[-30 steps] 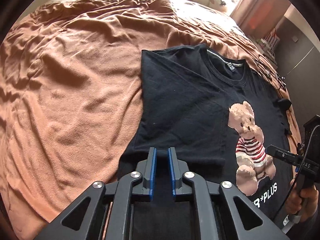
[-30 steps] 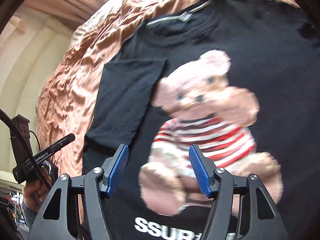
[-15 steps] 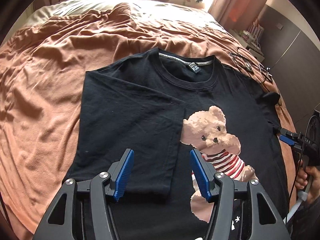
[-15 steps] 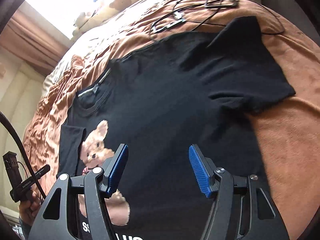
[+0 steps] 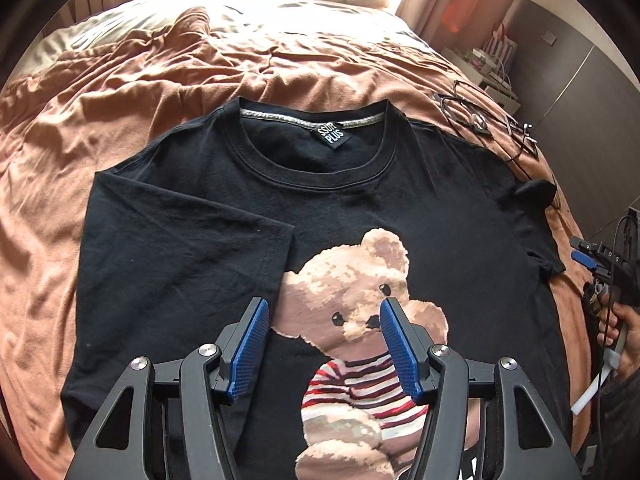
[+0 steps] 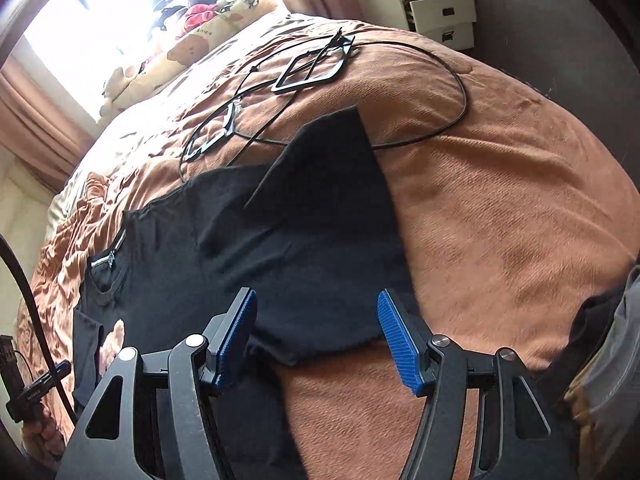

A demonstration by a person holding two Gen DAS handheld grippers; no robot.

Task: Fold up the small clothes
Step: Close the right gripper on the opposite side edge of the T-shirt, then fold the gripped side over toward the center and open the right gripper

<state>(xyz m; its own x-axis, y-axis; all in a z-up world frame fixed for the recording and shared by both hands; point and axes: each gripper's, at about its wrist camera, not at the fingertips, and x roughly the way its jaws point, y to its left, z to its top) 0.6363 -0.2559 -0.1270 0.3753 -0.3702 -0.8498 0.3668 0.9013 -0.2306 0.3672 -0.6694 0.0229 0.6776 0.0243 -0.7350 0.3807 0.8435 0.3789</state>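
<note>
- Lying flat on the bed's brown blanket (image 5: 120, 92): black T-shirt (image 5: 400, 208), bear print up, one sleeve folded inward.
- My left gripper (image 5: 324, 344): fingers just opened wide, nothing between them.
- My right gripper (image 6: 316, 336): fingers wide, empty, over the other sleeve (image 6: 328, 184).

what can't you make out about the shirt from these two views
- Left wrist view: the t-shirt hem, cut off by the bottom edge and hidden behind the left gripper.
- Same view: white lettering below the bear print, cut off.
- Right wrist view: bear print mostly hidden behind the right gripper.
</note>
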